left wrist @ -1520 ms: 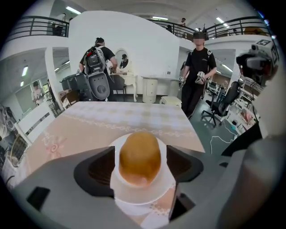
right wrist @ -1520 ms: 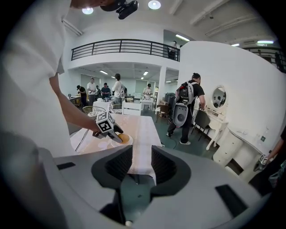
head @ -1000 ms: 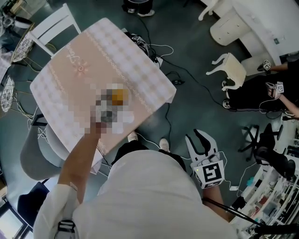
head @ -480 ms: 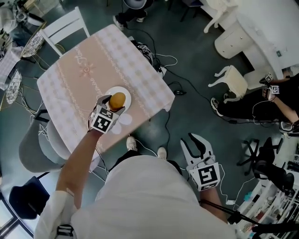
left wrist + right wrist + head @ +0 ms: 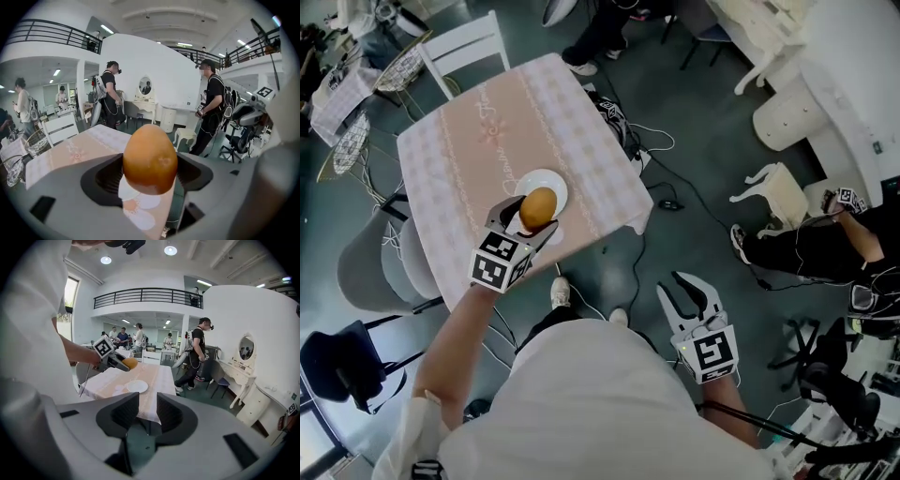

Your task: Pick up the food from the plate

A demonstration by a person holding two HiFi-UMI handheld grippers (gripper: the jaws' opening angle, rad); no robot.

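Head view: lifting the brown food point(image 5: 538, 206) off the white plate point(image 5: 555, 181) now, nearer than before, with the left gripper point(image 5: 534, 216); left gripper view: squeezing it tight; right gripper view: waiting with the right gripper point(image 5: 147, 411) slightly apart and empty, so pick-up nearly done.

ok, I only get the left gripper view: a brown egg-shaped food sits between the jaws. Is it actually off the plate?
Observer: Yes. The right gripper view shows the food held in the air by the left tool, above the plate and not touching it.
Operator: Anything left on the plate?
Observer: Nothing that I can see. From the side, in the right gripper view, its top looks bare white.
Operator: And the right tool?
Observer: The head view puts the right tool low and well clear of the table. Its jaws are apart with nothing between them.
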